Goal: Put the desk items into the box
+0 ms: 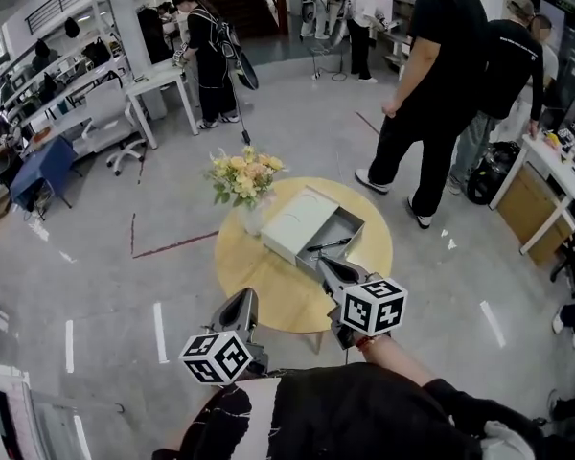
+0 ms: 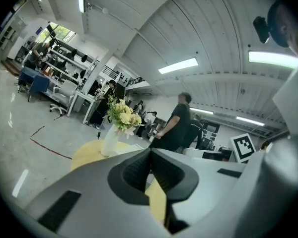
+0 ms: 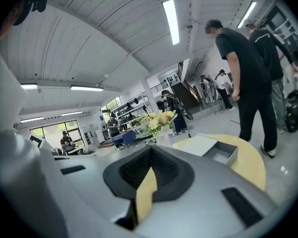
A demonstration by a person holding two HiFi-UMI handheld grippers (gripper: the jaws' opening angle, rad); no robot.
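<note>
The left gripper (image 1: 243,297) and right gripper (image 1: 322,263) are closed, empty. The box (image 1: 297,222) lies crosswise just ahead of the right gripper. Its contents are indistinct.

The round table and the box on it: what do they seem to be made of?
The round table looks like wood or laminate: pale yellow top, smooth, matte, even in colour. The box looks like stiff cardboard: pale grey-white, matte, with sharp straight edges and thin walls, though it could be plastic.

Near half of round table (image 1: 268,297) bare, flower vase (image 1: 247,195) just left of box (image 1: 311,228), its right end uncovered
</note>
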